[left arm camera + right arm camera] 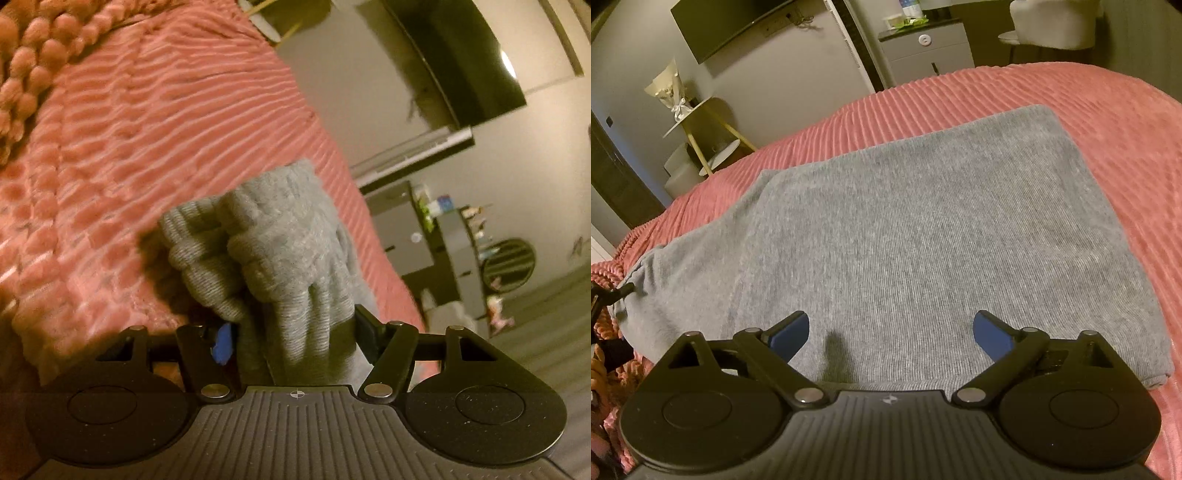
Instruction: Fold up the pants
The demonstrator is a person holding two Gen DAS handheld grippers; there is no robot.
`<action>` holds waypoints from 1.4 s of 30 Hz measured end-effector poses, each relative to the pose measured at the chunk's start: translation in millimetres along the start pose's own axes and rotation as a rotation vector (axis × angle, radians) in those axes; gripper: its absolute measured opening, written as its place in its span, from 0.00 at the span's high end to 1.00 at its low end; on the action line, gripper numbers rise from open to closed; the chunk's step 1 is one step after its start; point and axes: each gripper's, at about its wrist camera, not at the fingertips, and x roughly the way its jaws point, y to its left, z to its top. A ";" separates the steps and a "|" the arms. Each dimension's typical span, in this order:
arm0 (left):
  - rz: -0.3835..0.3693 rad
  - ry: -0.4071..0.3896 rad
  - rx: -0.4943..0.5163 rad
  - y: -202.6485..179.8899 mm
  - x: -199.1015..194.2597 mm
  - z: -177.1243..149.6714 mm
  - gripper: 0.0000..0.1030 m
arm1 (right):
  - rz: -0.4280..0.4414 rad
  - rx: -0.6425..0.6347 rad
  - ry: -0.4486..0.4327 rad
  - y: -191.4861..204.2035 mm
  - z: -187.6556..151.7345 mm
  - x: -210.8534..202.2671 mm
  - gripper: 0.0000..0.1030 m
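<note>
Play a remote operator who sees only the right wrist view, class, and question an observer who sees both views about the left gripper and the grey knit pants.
Operator: Does the left gripper have any cloth between its fingers?
Observer: Yes. The left gripper has a bunched, ribbed end of the grey knit pants between its fingers.
Operator: Is that bunch flat on the bed?
Observer: No, it stands up in a gathered lump above the pink ribbed blanket.
Operator: What lies past the blanket on that side?
Observer: A chunky, orange-pink knitted throw lies at the blanket's far left corner.
</note>
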 end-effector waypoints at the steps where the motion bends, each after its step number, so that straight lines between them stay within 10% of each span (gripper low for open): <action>1: 0.022 0.004 0.012 -0.8 3.7 -1.6 0.33 | -0.001 -0.001 0.000 0.4 0.0 -0.1 0.07; 9: 0.046 0.014 0.017 -4.7 16.1 -0.6 0.32 | -0.009 -0.008 0.003 3.3 -0.1 -0.2 0.07; 12: -0.023 -0.004 0.037 -4.1 12.3 1.3 0.67 | -0.007 -0.001 -0.001 2.4 -0.2 -1.0 0.07; 15: -0.048 -0.023 0.076 -15.9 9.8 2.2 0.72 | -0.006 0.028 -0.017 -1.5 -1.4 -3.4 0.07; 28: -0.135 -0.085 0.370 -120.5 -41.4 -32.8 0.76 | 0.014 0.353 -0.194 -70.6 -15.0 -63.1 0.07; 37: -0.383 0.060 0.854 -295.3 -2.1 -182.4 0.76 | -0.019 0.407 -0.334 -102.4 -10.3 -104.2 0.07; 42: -0.298 0.331 1.101 -316.0 78.6 -304.7 0.58 | -0.053 0.416 -0.323 -117.5 -18.7 -106.1 0.07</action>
